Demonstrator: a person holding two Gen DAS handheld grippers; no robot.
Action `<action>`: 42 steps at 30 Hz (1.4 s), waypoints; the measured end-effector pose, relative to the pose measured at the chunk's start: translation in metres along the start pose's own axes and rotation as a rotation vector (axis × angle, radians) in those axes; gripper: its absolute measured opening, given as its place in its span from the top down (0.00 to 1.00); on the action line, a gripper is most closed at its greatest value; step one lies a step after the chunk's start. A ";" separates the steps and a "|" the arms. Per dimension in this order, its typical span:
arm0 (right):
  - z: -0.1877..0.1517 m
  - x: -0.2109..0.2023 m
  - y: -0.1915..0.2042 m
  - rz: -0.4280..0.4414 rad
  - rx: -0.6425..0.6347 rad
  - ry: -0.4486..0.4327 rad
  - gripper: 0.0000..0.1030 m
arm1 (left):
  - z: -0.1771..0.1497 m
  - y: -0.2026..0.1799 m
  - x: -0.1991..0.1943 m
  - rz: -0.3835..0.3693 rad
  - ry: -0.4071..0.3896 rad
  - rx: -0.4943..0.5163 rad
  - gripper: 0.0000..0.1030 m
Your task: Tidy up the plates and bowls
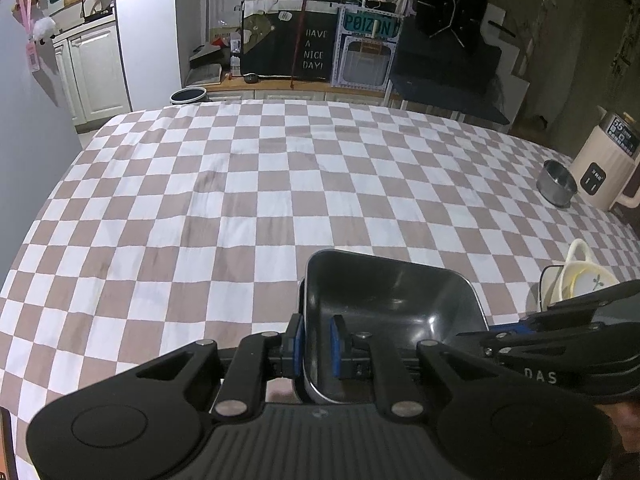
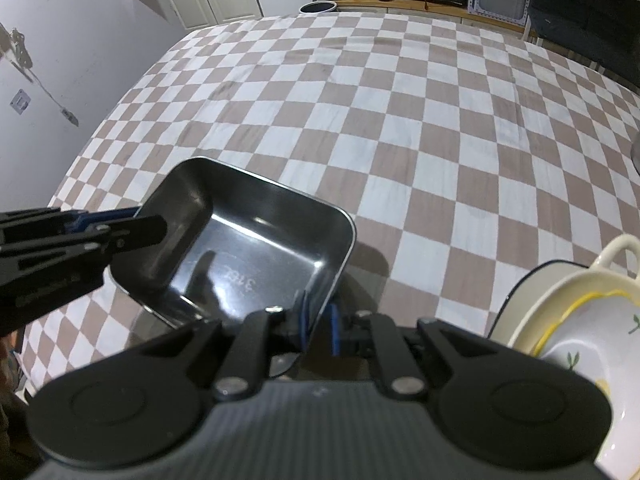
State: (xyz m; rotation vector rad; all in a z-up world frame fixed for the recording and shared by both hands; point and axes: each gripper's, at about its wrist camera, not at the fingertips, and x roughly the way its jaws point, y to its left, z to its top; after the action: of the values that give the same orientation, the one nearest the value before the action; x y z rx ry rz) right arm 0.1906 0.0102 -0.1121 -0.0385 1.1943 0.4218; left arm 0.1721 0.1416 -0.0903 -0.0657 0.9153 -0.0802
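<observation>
left wrist: low, close behind its fingers, faces across checkered tablecloth (image 1: 280,184) | right wrist: same heading, further right | shared: steel tray (image 1: 384,304), tablecloth, far counter (image 1: 280,82)

Left gripper (image 1: 316,350): jaws closed over the near-left wall of a dark rectangular metal tray (image 1: 384,304), one blue pad outside the wall, one inside; tray sits over the checkered cloth (image 1: 248,184) covering the surface. Right gripper (image 1: 532,326) enters from the right edge and meets the tray's right rim; its jaw state cannot be read from here. Far right on the cloth: a small steel bowl (image 1: 557,186) just beside a cream kettle-like appliance (image 1: 604,160), and nearer, stacked cream dishes (image 1: 580,276).
</observation>
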 end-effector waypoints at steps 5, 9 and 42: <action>0.001 0.000 0.000 0.001 -0.006 0.004 0.86 | -0.001 0.001 0.008 0.006 0.020 0.010 0.87; 0.002 0.001 -0.001 0.004 -0.012 0.006 0.85 | -0.003 0.003 0.014 0.015 0.024 0.029 0.87; 0.018 0.029 -0.038 0.085 0.097 -0.020 0.91 | -0.006 0.017 0.029 -0.007 0.064 0.017 0.92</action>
State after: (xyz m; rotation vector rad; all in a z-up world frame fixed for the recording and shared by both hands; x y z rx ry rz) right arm 0.2285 -0.0118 -0.1390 0.1002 1.1981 0.4367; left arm 0.1855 0.1559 -0.1181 -0.0509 0.9782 -0.0965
